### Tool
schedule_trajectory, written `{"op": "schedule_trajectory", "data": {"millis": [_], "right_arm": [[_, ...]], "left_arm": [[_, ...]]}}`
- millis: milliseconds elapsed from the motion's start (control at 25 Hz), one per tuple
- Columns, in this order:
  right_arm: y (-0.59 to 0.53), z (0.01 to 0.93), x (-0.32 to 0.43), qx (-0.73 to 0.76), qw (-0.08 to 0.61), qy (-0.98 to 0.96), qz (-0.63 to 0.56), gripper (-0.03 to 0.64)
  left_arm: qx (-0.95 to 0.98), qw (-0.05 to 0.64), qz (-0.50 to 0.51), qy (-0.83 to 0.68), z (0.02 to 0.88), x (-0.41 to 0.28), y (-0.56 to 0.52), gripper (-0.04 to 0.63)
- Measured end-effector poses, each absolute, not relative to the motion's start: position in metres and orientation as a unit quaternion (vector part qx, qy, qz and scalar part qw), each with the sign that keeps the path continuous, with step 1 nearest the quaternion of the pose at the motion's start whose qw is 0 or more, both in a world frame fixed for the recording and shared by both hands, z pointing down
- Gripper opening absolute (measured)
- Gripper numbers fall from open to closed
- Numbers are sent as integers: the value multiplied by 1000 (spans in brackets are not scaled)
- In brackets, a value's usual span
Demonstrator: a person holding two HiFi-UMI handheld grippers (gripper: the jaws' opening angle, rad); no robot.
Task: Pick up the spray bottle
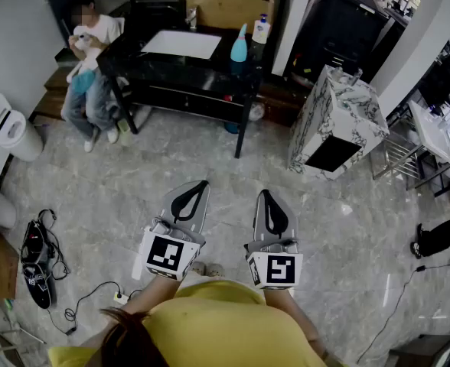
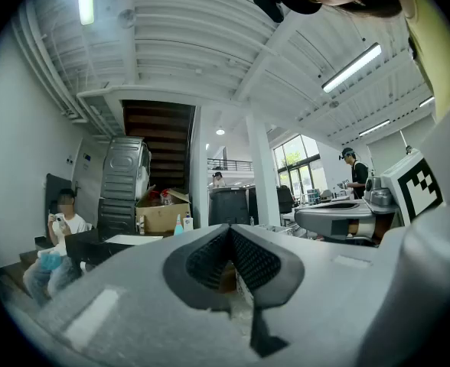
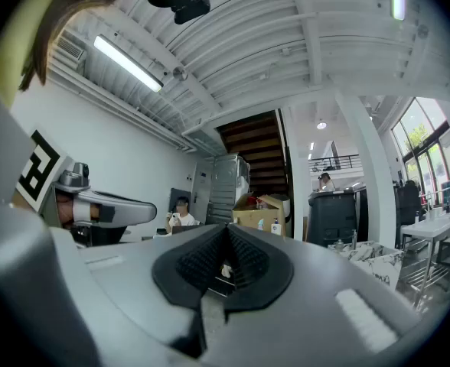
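Spray bottle [image 1: 239,46], probably the teal one, is standing on the upper-centre worktop [image 1: 213,70]; left hand-held gripper [image 1: 200,186] and right hand-held gripper [image 1: 266,197] are hanging closed, empty, so open while approaching.

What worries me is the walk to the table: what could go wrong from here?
1. The left gripper and right gripper are both shut; unless one opens before reaching, it may topple the spray bottle.
2. A white bottle stands close beside it on the table and could get knocked.
3. A seated person is at the table's end, so a wide swing might hit them.
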State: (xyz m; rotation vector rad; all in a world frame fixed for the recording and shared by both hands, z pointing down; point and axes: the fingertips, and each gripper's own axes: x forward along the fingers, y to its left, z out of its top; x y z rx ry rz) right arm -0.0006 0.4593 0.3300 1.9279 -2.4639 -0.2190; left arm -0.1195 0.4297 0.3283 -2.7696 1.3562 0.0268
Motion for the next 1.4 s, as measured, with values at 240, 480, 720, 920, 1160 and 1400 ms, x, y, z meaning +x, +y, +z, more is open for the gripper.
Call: {"op": "schedule_trajectory", "data": {"millis": [240,480,720,920,1160,1400], "right_arm": [[465,336,11,593,-10,-804,-46,-2],[454,341,15,588,-9,-807,-48,-2],[419,353,16,586,-6,-809,-40,0],[364,362,19,590,2,-806,-39,0],[273,362,22,601,6,-799,-37,0],[183,360,28,616,10,-787,-41,-2]], "left_arm": [[-895,20,6,445,332,-104,441,5],[-894,16,2,449,336,-98,431,6],[-894,7,5,449,348,-100,392,22],[-901,-4,5,434,360,-92,337,42],[-908,-9,2,419,360,-86,246,72],[-919,-9,7,395,354,-78,160,95]]}}
